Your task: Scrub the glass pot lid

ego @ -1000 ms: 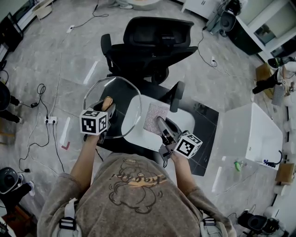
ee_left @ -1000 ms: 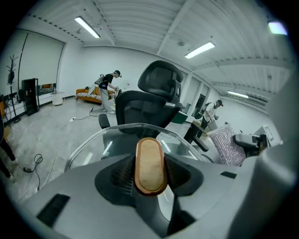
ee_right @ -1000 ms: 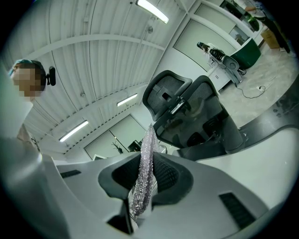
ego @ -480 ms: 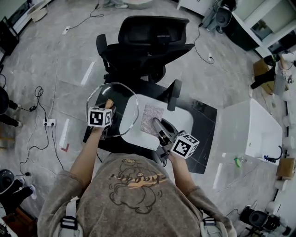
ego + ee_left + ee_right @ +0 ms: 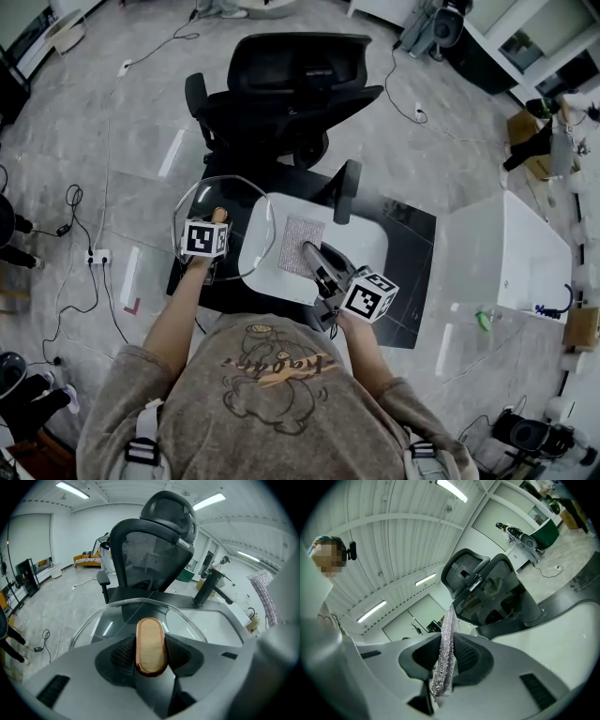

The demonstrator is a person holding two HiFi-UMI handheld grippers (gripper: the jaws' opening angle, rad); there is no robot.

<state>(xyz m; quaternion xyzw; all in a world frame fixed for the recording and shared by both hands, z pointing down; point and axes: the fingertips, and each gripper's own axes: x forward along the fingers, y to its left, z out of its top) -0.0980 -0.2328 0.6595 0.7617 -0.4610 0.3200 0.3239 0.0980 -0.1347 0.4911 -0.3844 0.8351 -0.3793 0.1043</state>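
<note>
Lid in left tool, scrub cloth in right, over a small white surface.
Head view: left tool (image 5: 214, 225) grips the glass pot lid (image 5: 199, 199) by its wooden knob (image 5: 218, 215). The lid's rim overlaps the left edge of the surface (image 5: 370, 246). Right tool (image 5: 310, 253) pinches a sparkly scrub cloth (image 5: 302, 239) near the lid's rim, black office chair (image 5: 291, 75) beyond. Left gripper view: jaws clamped on the knob, glass spreading ahead. Right gripper view: jaws narrow, clamping the cloth's lower end, cloth standing upright.

White tabletop on a floor mat

The small white tabletop (image 5: 366, 246) stands on a black mat (image 5: 410, 291) on the grey floor (image 5: 131, 131). A black office chair (image 5: 291, 84) is at its far edge and a power strip (image 5: 95, 255) lies off its left edge.
</note>
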